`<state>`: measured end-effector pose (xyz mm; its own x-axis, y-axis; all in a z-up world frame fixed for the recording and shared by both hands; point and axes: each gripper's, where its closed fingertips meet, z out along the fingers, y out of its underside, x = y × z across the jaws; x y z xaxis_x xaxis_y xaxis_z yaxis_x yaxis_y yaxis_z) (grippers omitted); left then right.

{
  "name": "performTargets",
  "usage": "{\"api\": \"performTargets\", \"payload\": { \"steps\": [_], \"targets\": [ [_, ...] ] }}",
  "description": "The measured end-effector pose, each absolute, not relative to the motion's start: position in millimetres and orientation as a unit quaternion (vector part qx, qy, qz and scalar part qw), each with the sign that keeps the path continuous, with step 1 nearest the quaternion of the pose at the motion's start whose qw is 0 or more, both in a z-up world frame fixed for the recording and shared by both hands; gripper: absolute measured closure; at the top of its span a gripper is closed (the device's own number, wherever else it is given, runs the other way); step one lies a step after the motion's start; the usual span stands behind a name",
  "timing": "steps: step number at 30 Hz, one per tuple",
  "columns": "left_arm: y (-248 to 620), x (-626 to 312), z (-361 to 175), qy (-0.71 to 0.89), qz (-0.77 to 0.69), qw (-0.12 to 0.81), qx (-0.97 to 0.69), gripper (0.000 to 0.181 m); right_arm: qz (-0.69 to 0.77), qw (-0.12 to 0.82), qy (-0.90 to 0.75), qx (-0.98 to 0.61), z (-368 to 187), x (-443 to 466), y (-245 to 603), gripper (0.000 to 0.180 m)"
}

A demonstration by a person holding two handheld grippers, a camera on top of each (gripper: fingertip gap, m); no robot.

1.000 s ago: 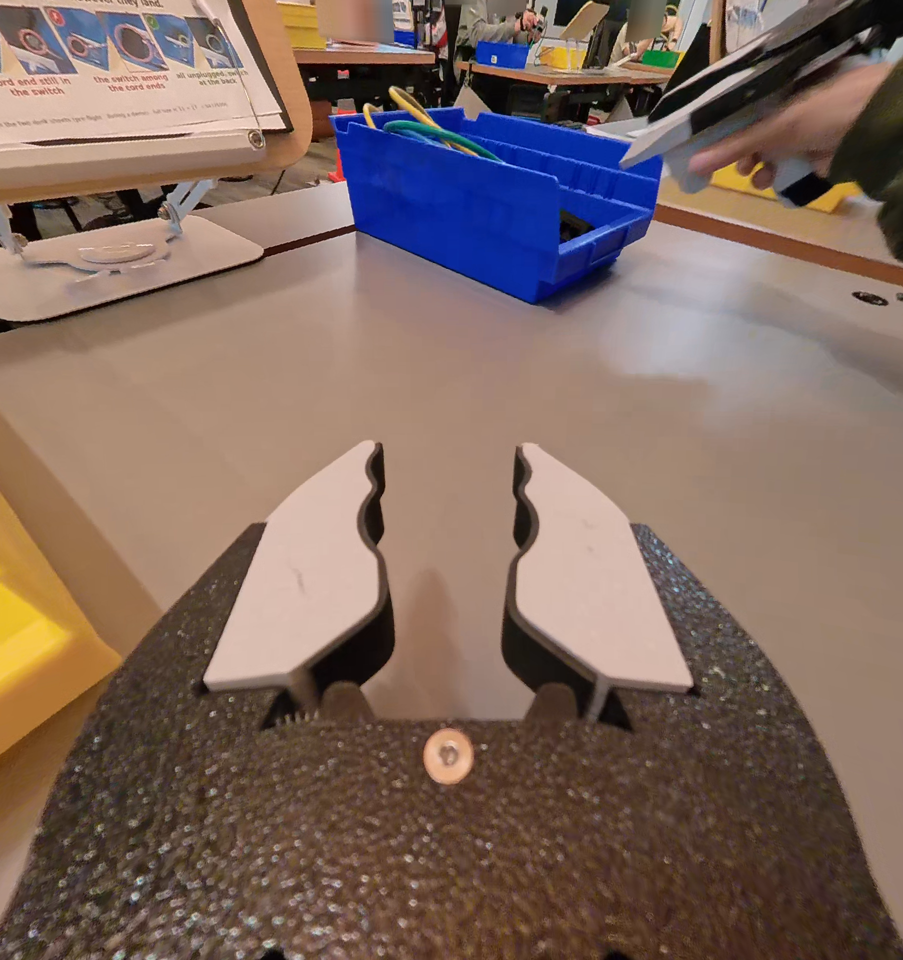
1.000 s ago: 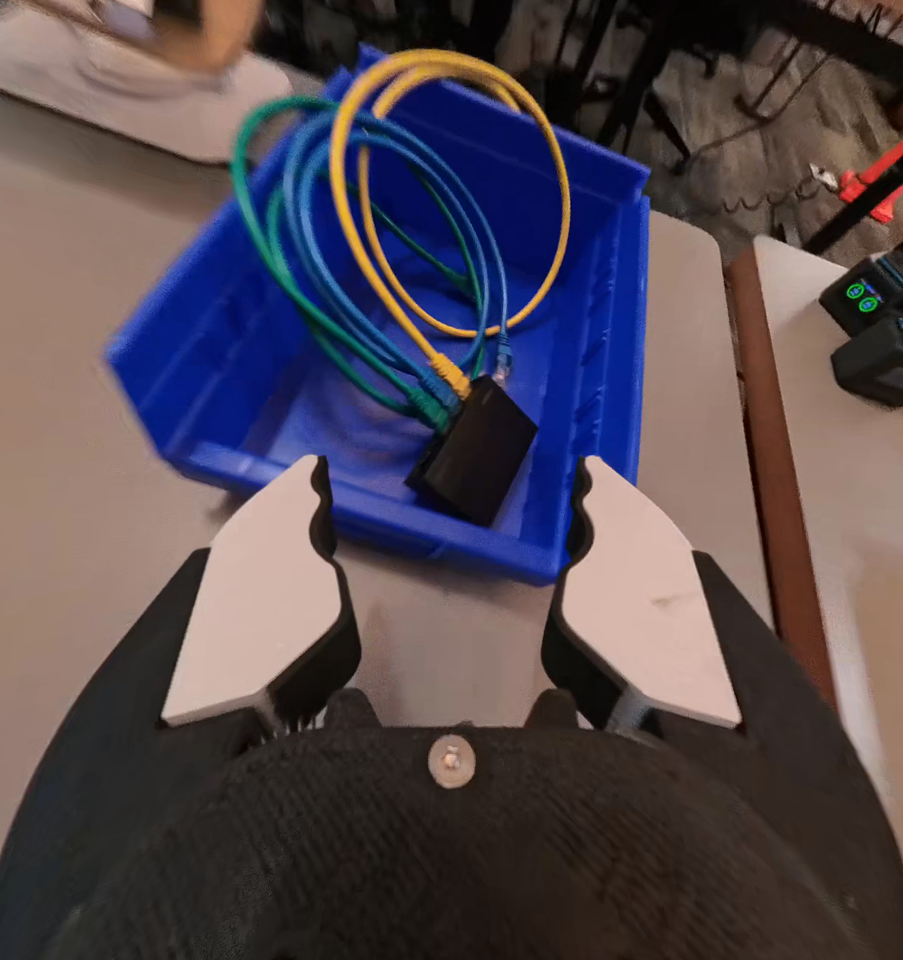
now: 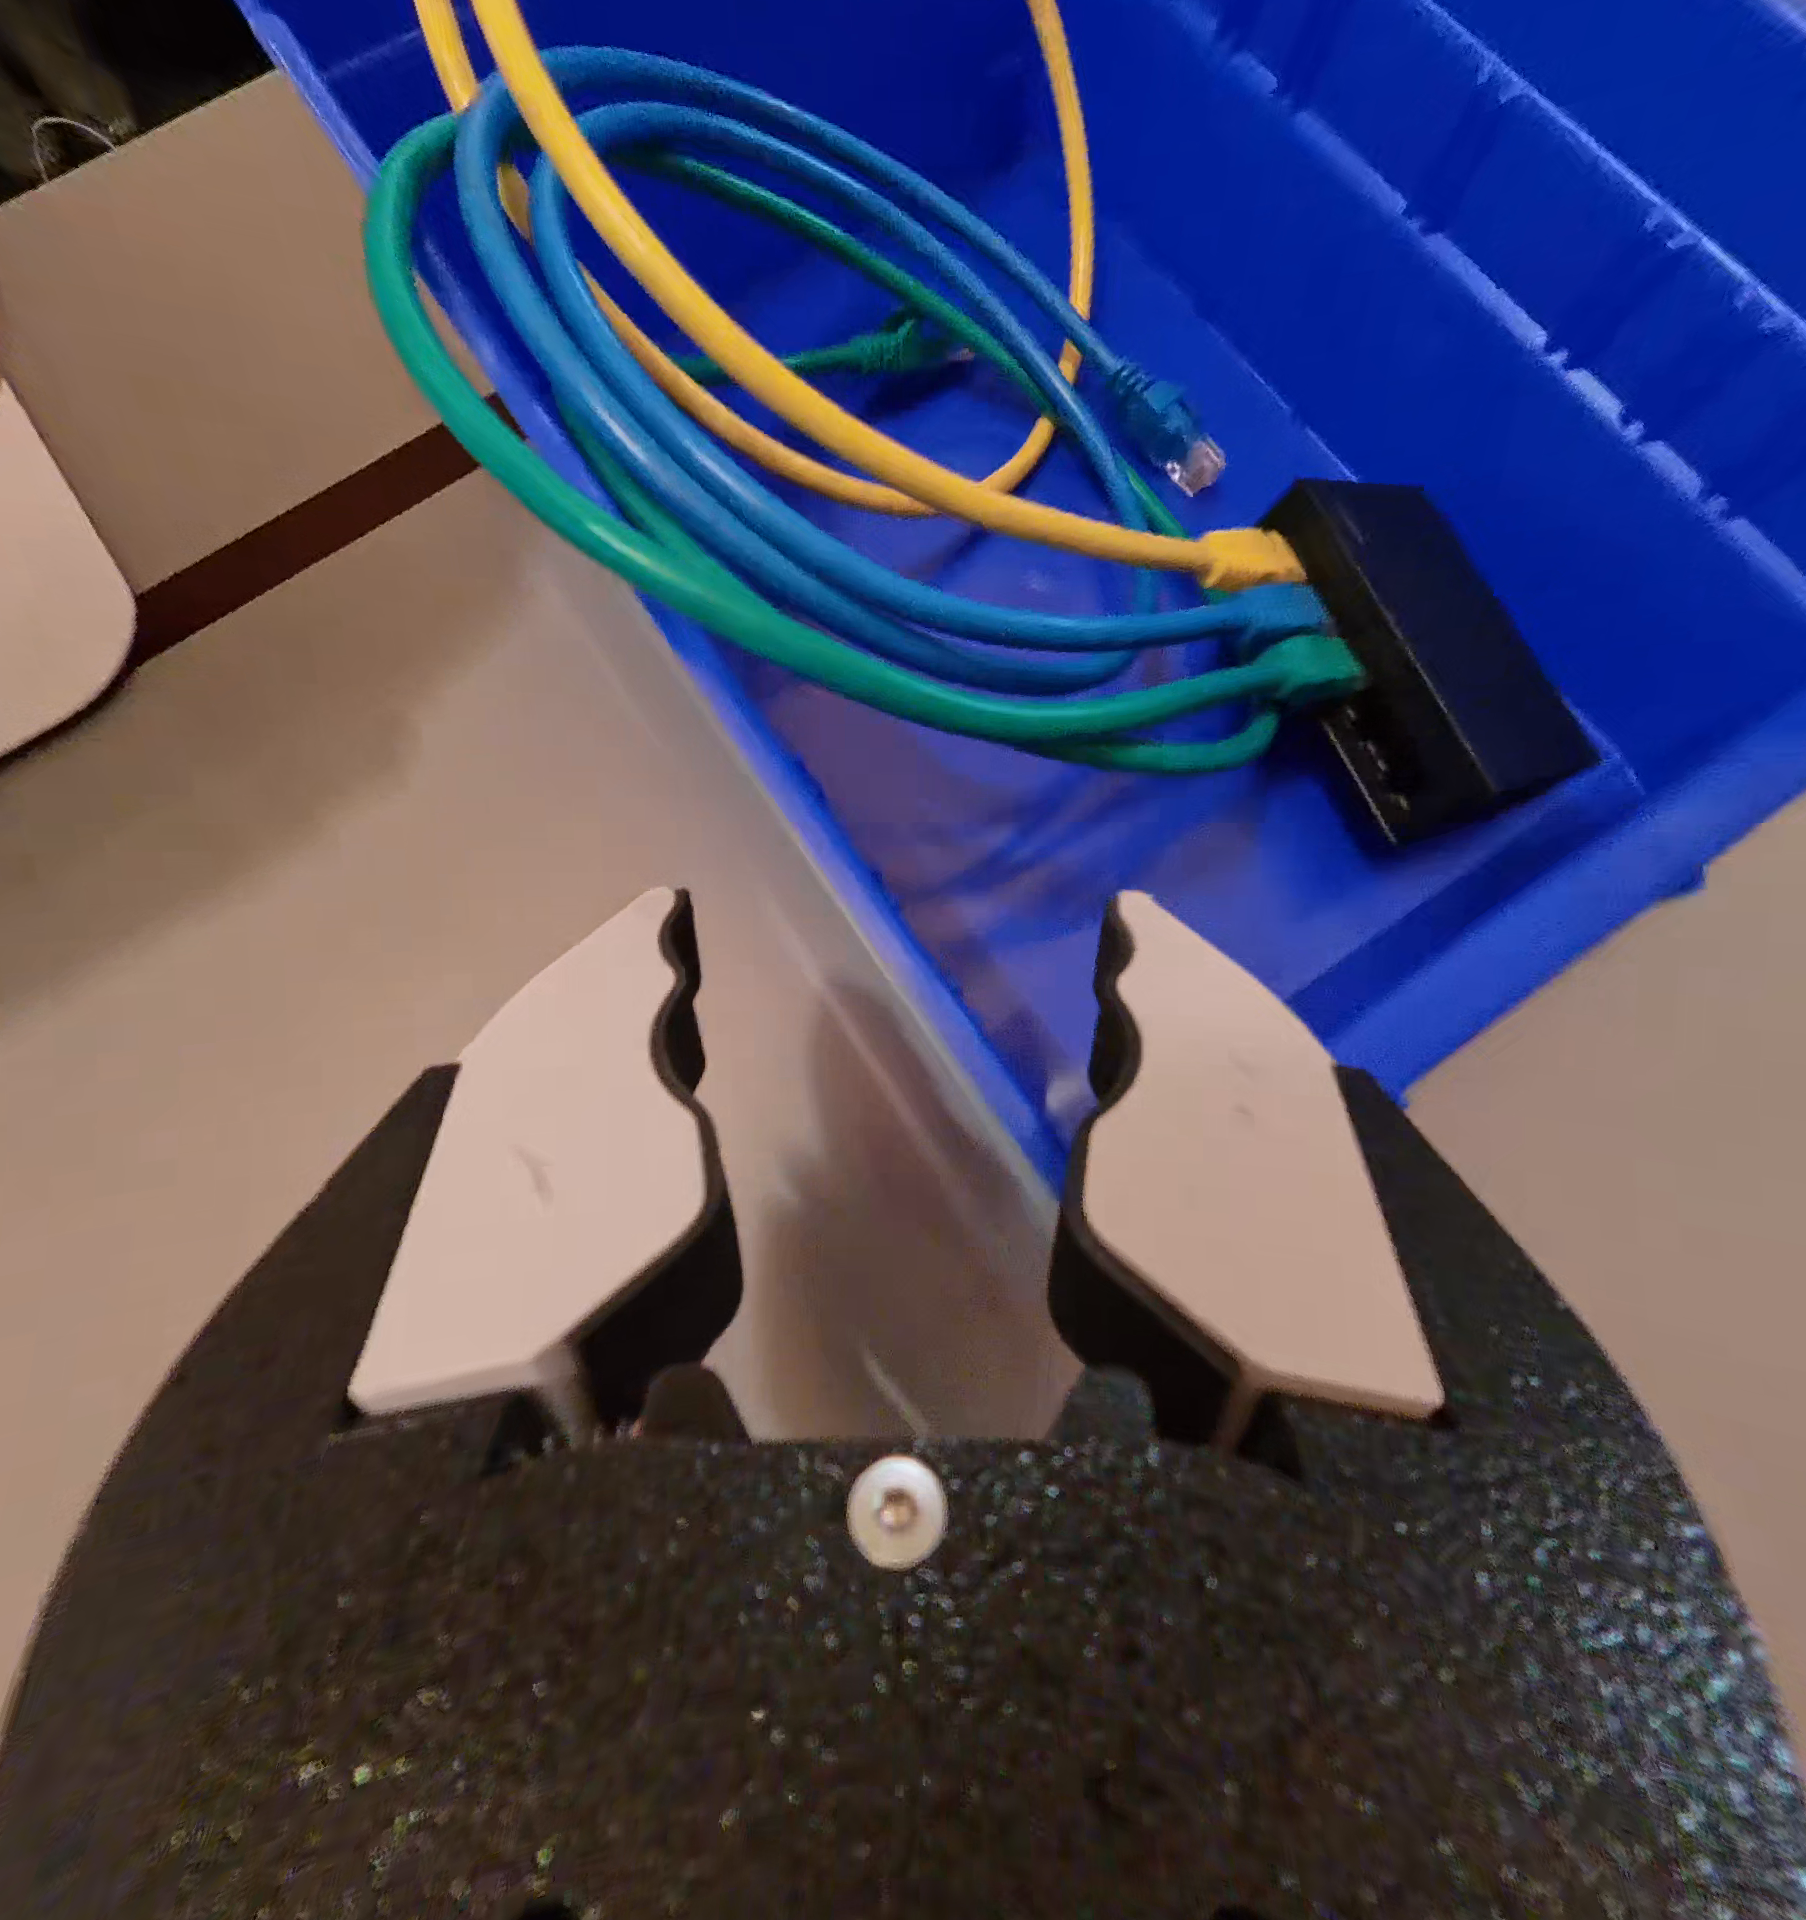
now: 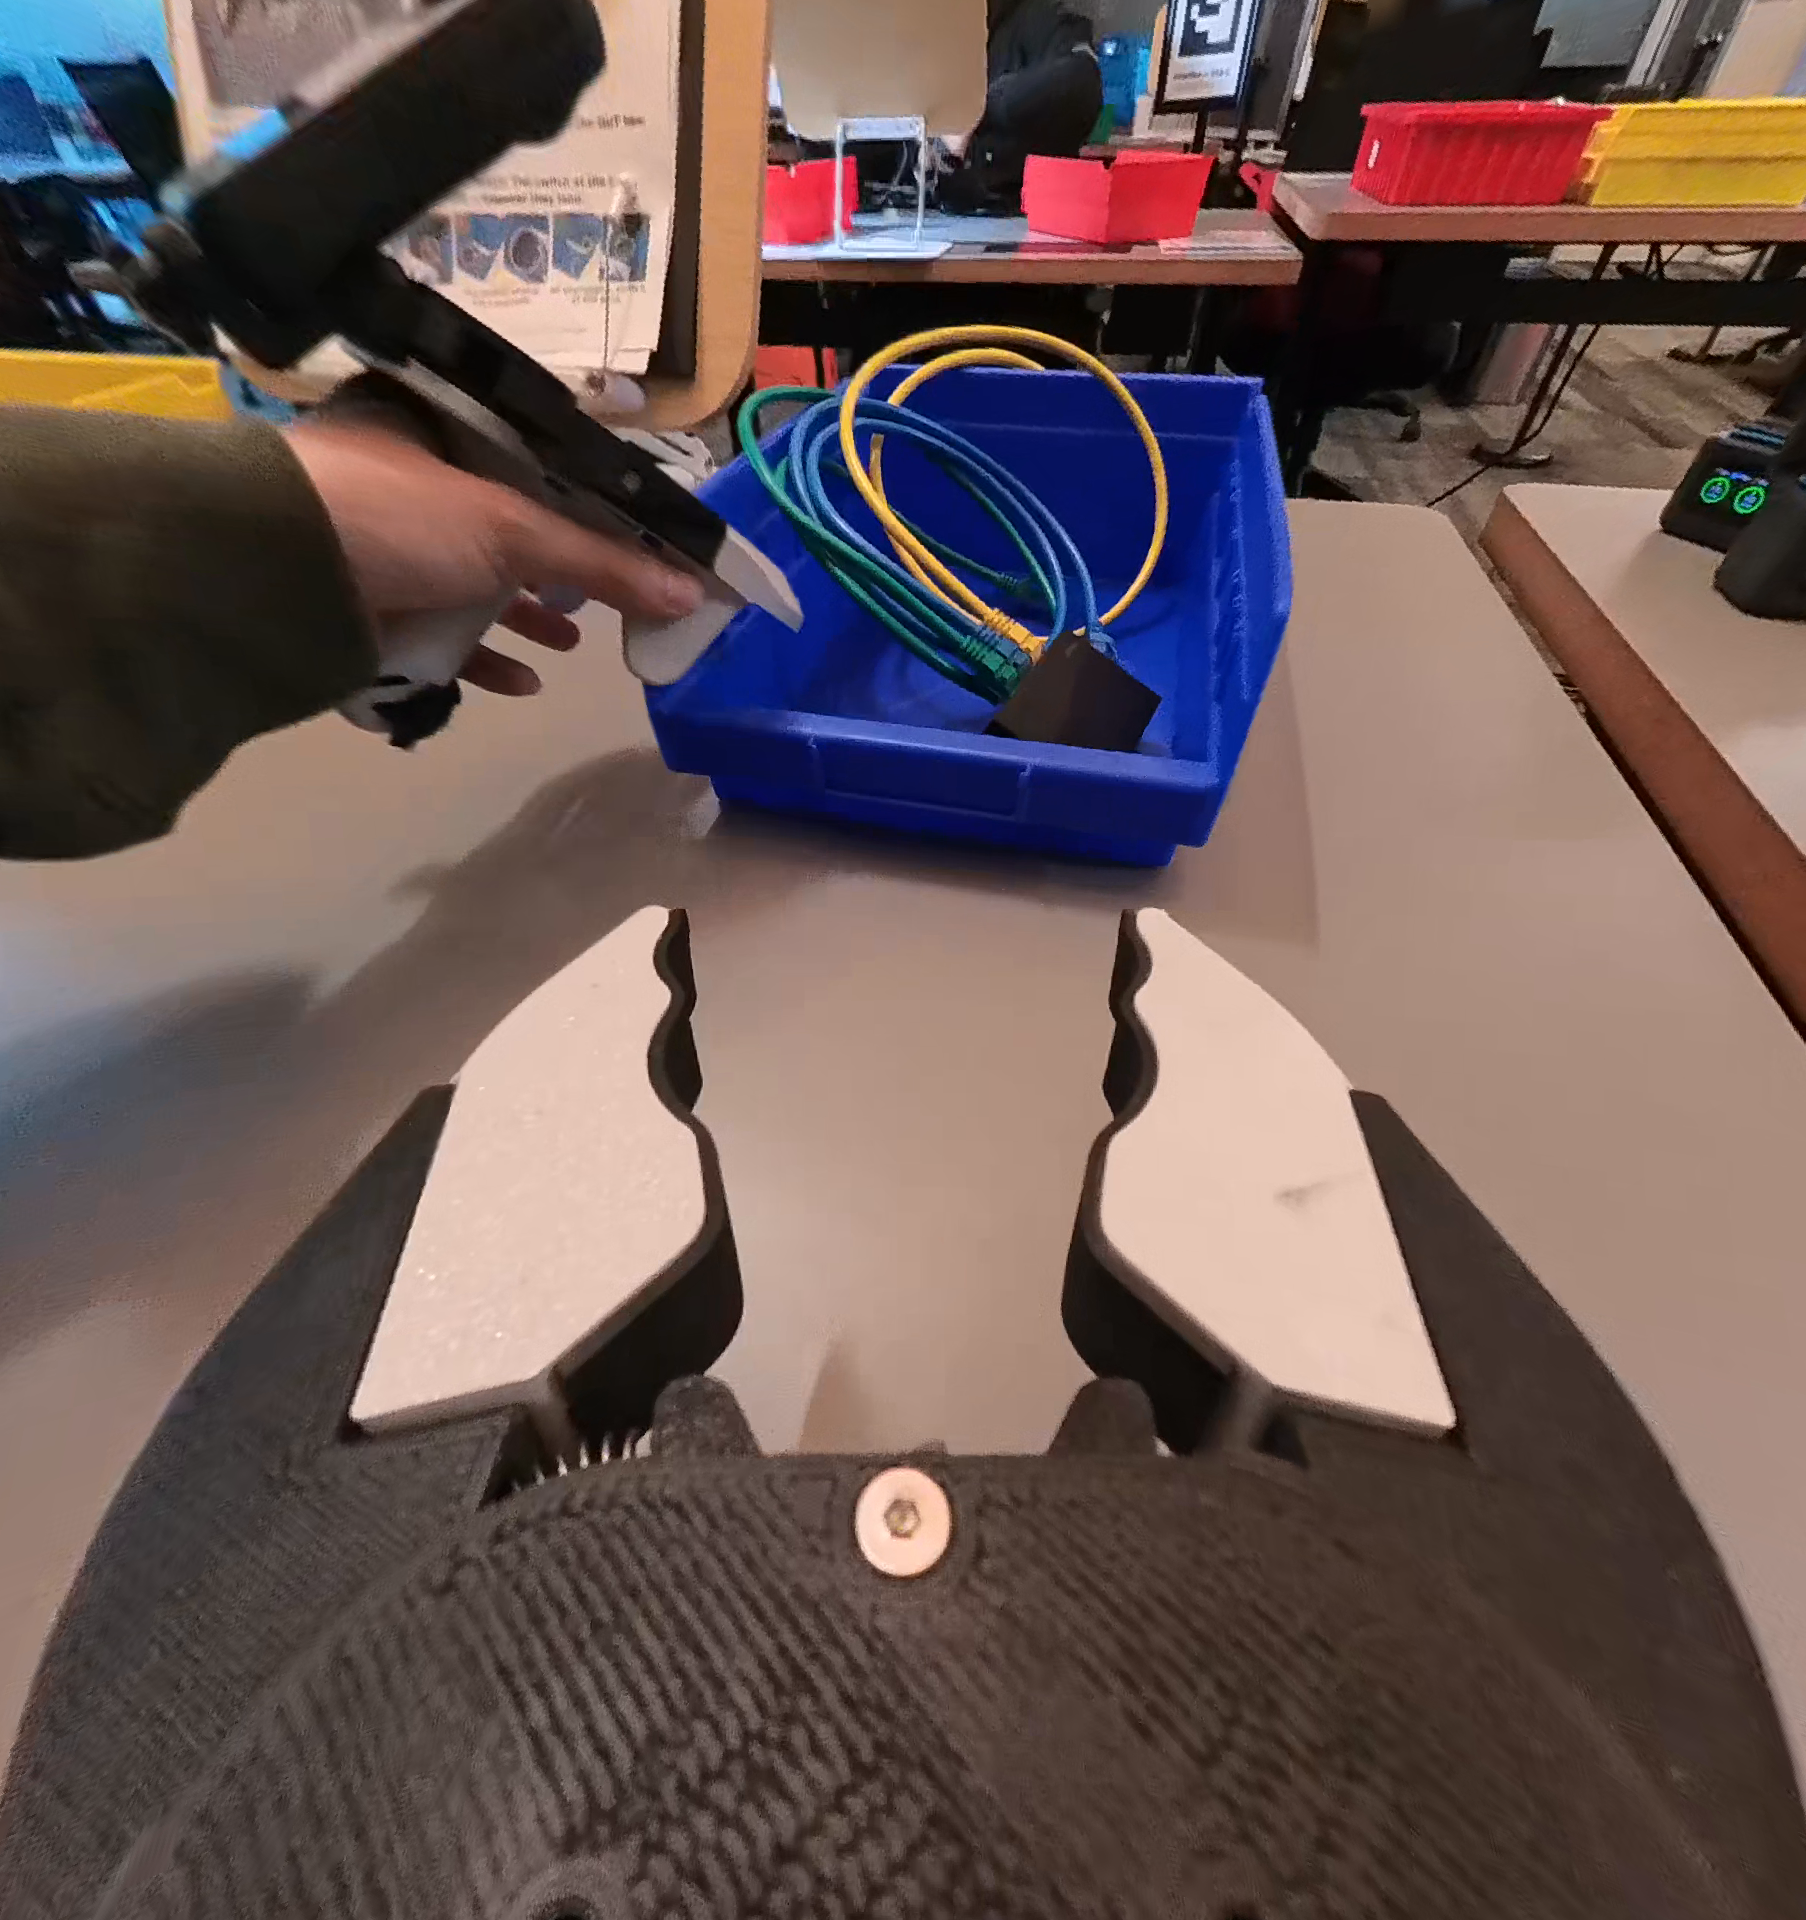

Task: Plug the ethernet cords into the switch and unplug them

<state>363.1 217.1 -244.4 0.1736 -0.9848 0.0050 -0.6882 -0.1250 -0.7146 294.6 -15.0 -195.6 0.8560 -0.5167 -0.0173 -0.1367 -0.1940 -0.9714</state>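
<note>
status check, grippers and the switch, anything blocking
Left gripper open at blue bin rim; right gripper open, empty, over table. Switch in bin, yellow, blue, green cords plugged. Loose blue plug beside switch; nothing blocking.

Cut off by the top edge in the left wrist view: the yellow cord [image 3: 733,343] loops and the far end of the blue bin [image 3: 1657,436]. Half hidden behind the bin's near wall in the right wrist view: the black switch [image 4: 1081,694] (ports unseen there). Motion-blurred at left: the hand [image 4: 463,561].

The instruction sheet [image 4: 556,208] and a black-and-white marker sign [image 4: 1205,47] bear print too blurred to read.
</note>
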Motion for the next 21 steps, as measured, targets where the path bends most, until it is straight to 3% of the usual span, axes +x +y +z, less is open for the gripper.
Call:
{"api": "performTargets", "payload": {
  "steps": [1,2,6,13,18,21],
  "targets": [
    [216.8,366.4,-246.0,0.591,-0.255,0.293,-0.707,0.118,-0.156,0.601,0.219,-0.753,-194.9,295.6,-15.7,0.103],
    [219.8,368.3,-247.1,0.589,-0.251,0.3,-0.707,0.143,-0.156,0.603,0.222,-0.75,-194.6,296.9,-17.0,0.104],
    [253.7,358.7,-247.7,0.579,-0.206,0.338,-0.713,0.171,-0.174,0.598,0.222,-0.75,-191.2,300.0,-21.9,0.104],
    [273.1,265.9,-247.1,0.626,-0.269,0.297,-0.669,0.176,-0.18,0.612,0.185,-0.748,-171.8,282.4,-8.0,0.104],
    [286.3,130.0,-243.5,0.648,-0.309,0.258,-0.646,0.177,-0.139,0.643,0.147,-0.738,-150.5,247.3,19.0,0.103],
    [298.4,34.6,-238.4,0.64,-0.33,0.232,-0.654,0.177,-0.161,0.616,0.123,-0.761,-153.6,227.8,42.1,0.103]
  ]
}}
